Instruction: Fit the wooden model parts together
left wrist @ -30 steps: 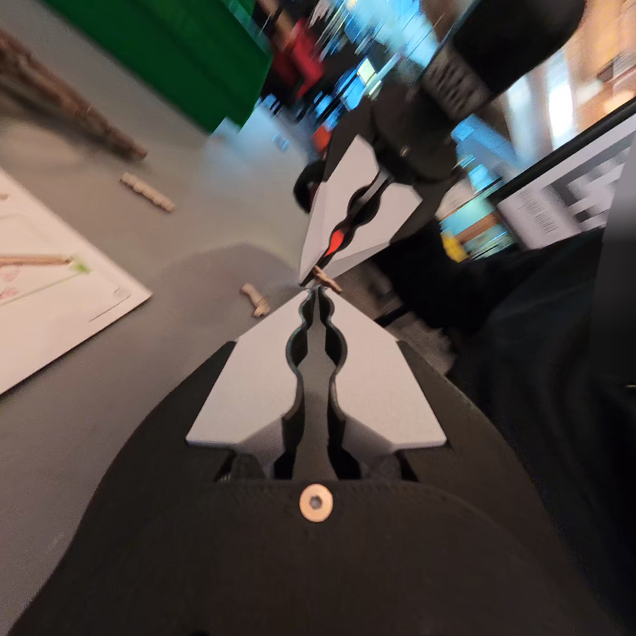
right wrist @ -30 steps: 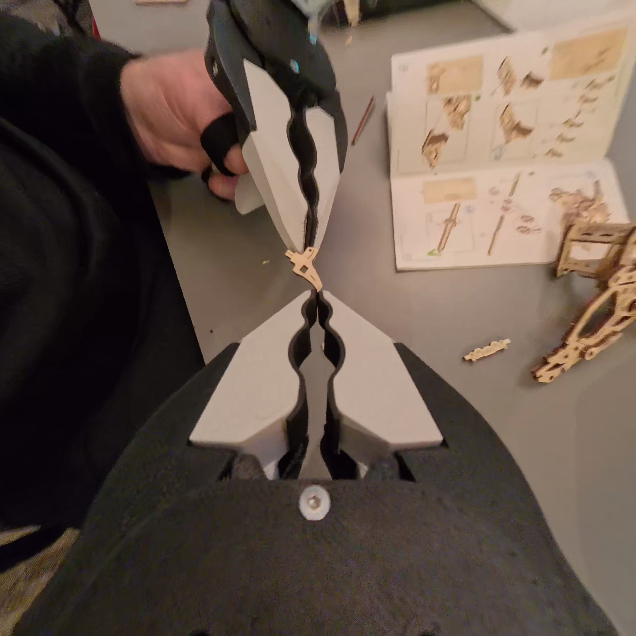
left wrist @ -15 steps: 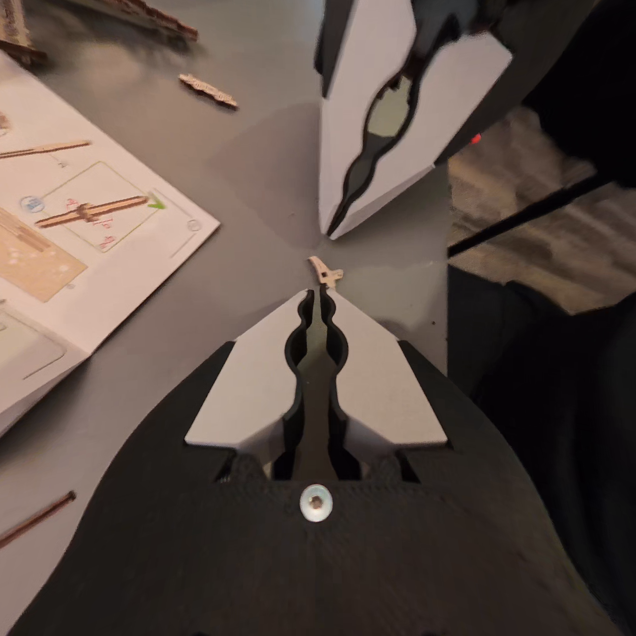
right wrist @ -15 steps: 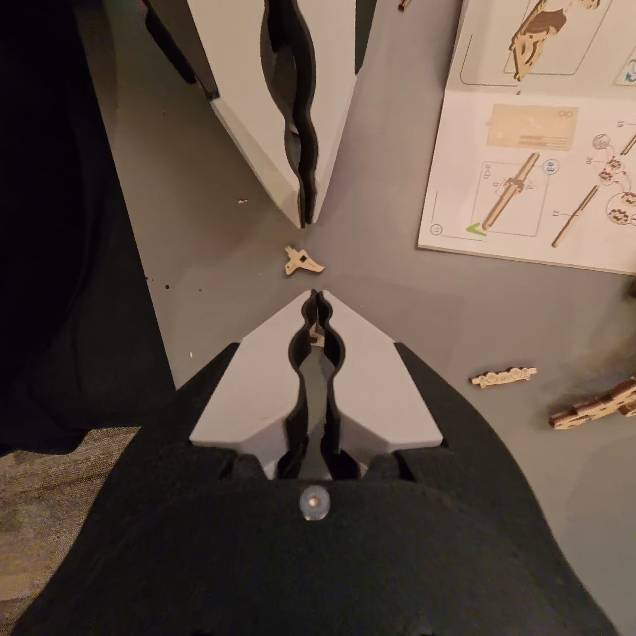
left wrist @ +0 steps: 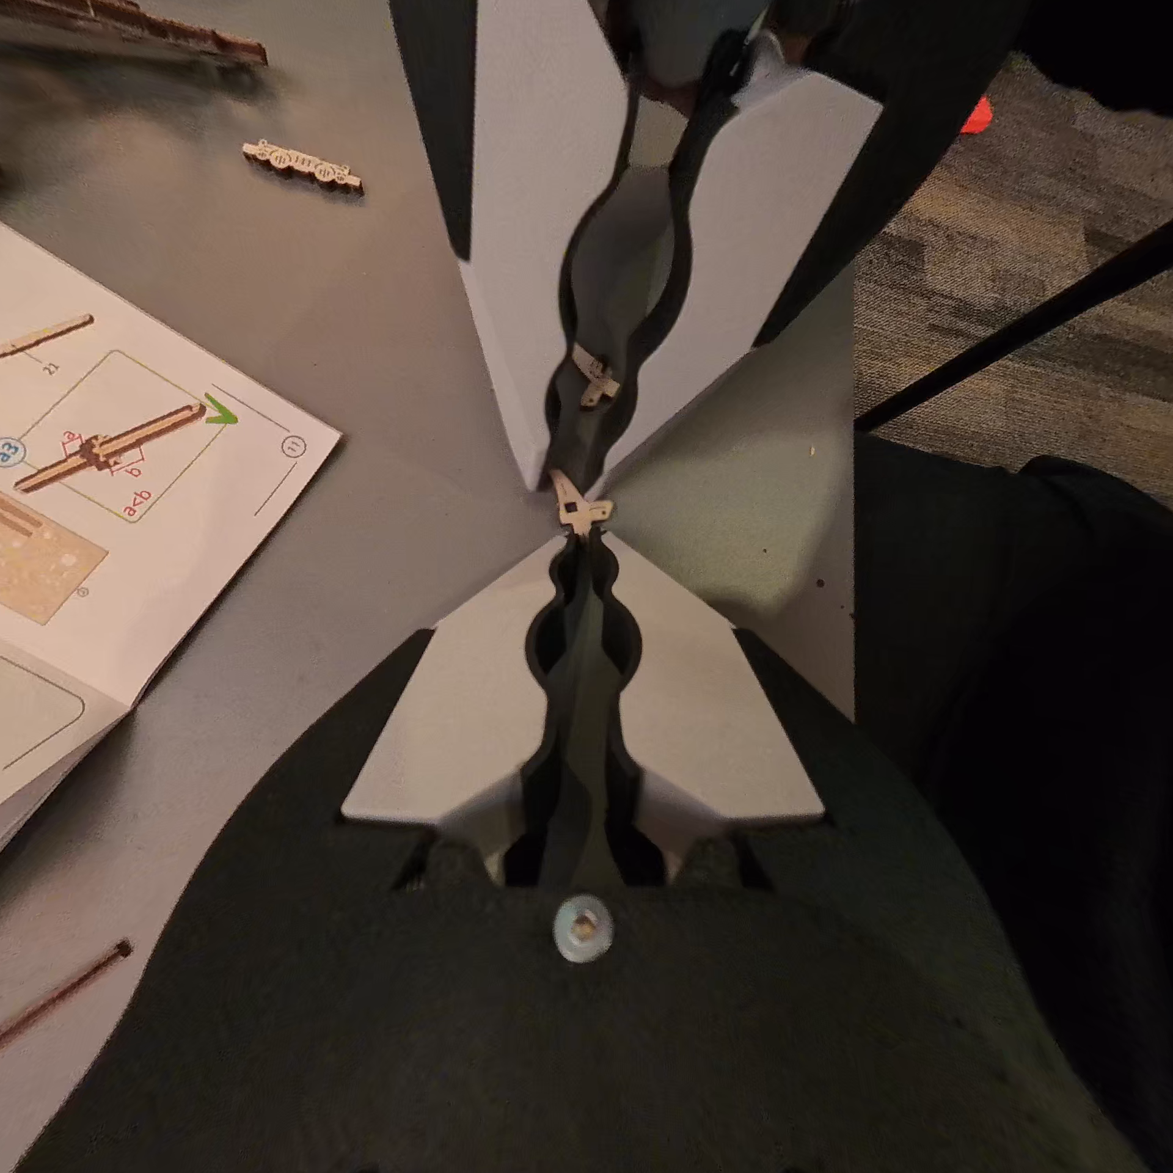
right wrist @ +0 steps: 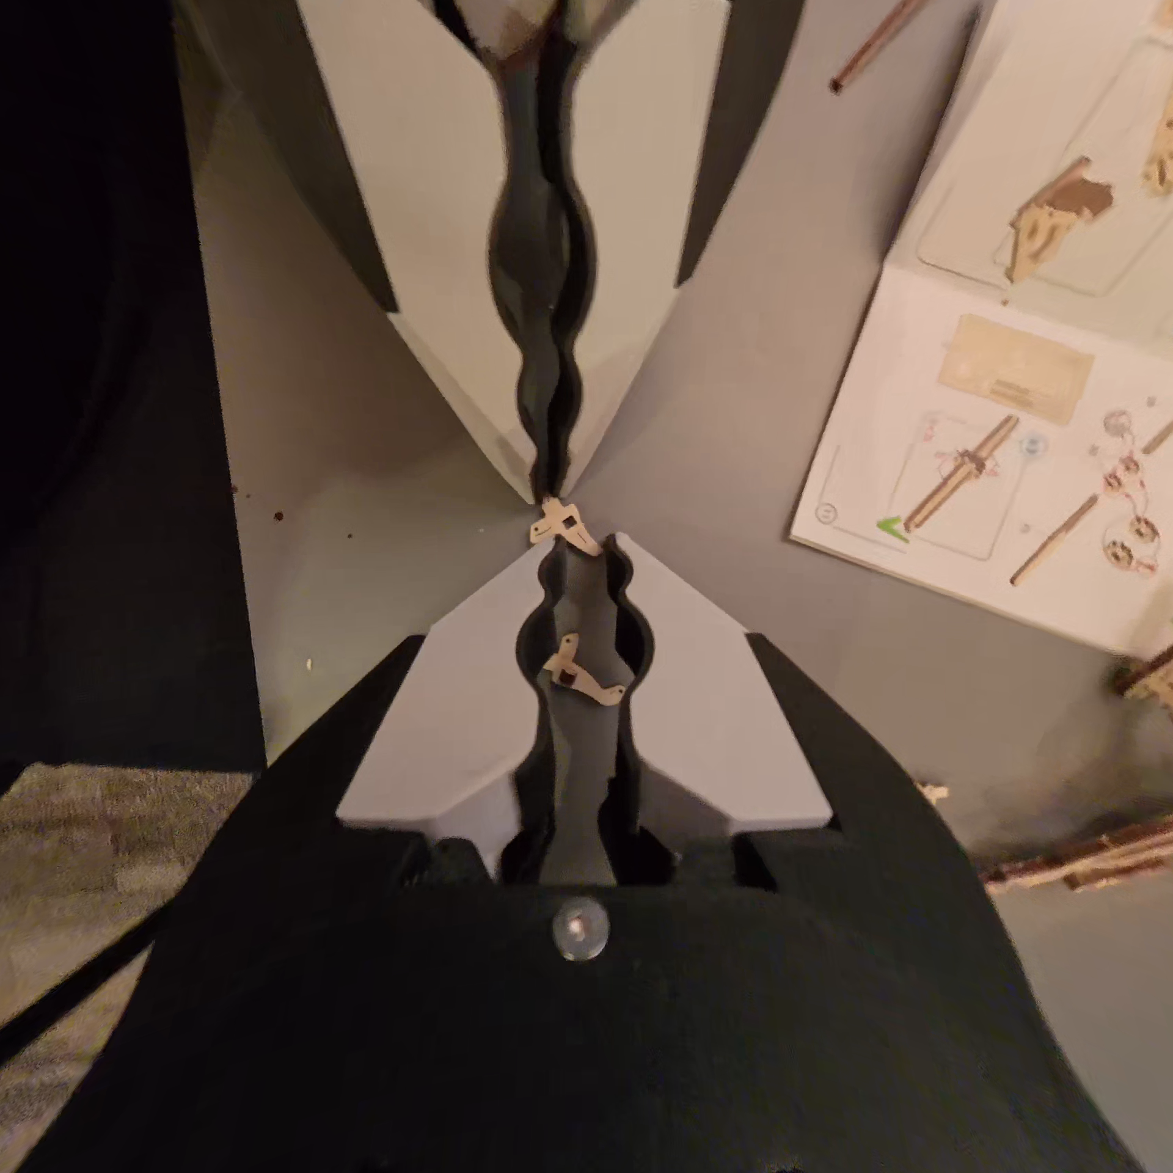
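A small flat wooden piece (left wrist: 576, 508) with a square hole hangs between the two grippers above the grey table (left wrist: 381, 317). My left gripper (left wrist: 579, 539) is shut on its near end. In the right wrist view the same piece (right wrist: 562, 523) sticks out of the left gripper (right wrist: 549, 498) at the top. My right gripper (right wrist: 587, 546) is slightly open, with the piece's other end between its tips. A second small wooden piece (right wrist: 581, 676) shows in the gap between the right fingers. I cannot tell whether it lies on the table or rests against a pad.
An open instruction booklet (left wrist: 127, 476) lies on the left, also in the right wrist view (right wrist: 1015, 412). A toothed wooden strip (left wrist: 303, 166), a thin brown rod (left wrist: 63, 996) and a part-built wooden model (right wrist: 1079, 857) lie around. The table edge (left wrist: 854, 571) meets carpet and dark clothing.
Half a second ago the grippers stood apart with the right one shut. They have come together, and the right jaws have opened slightly around the free end of the piece.
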The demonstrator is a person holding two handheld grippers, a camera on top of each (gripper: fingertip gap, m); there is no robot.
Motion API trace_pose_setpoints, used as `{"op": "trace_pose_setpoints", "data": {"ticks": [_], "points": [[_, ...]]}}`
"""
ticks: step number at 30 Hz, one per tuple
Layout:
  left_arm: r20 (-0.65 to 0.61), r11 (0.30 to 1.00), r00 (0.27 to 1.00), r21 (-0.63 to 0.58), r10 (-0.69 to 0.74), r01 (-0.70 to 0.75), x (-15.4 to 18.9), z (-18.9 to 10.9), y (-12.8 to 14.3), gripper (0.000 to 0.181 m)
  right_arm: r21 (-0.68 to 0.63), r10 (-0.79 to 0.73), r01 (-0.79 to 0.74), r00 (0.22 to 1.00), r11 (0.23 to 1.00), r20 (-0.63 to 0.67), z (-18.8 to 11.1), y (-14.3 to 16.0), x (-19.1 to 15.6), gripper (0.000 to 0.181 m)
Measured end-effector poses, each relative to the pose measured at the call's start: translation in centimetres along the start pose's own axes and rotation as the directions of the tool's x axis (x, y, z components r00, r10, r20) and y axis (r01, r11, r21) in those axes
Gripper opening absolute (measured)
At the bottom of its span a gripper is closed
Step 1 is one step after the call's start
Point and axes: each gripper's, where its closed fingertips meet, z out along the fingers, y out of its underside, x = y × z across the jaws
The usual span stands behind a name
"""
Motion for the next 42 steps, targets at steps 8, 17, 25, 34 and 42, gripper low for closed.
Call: {"op": "trace_pose_setpoints", "data": {"ticks": [8,17,25,34,42], "points": [[0.013,0.996,0.996,0.033,0.088,-0.088,-0.1,-0.7,-0.6,0.007,-0.011,0.072,-0.071,0.987,0.997,0.142,-0.1,0.0,-0.7,0.002],[0.337,0.831,0.781,-0.008,0.526,-0.556,0.1,-2.2,-2.5,0.012,0.055,0.315,-0.353,0.887,0.934,0.339,-2.3,-1.3,-0.8,0.002],[0.348,0.784,0.729,-0.026,0.589,-0.621,1.0,-1.7,-2.9,0.009,0.02,0.404,-0.448,0.825,0.894,0.396,-2.8,-0.8,-0.9,0.002],[0.354,0.821,0.763,-0.027,0.541,-0.57,0.6,-1.3,-3.3,0.001,0.018,0.413,-0.46,0.814,0.888,0.408,-3.4,-1.2,-0.8,0.002],[0.038,0.941,0.993,0.318,0.112,-0.118,1.0,-3.1,-5.6,0.001,0.296,0.223,-0.279,0.952,0.913,0.21,-5.8,-2.9,0.2,0.01]]}}
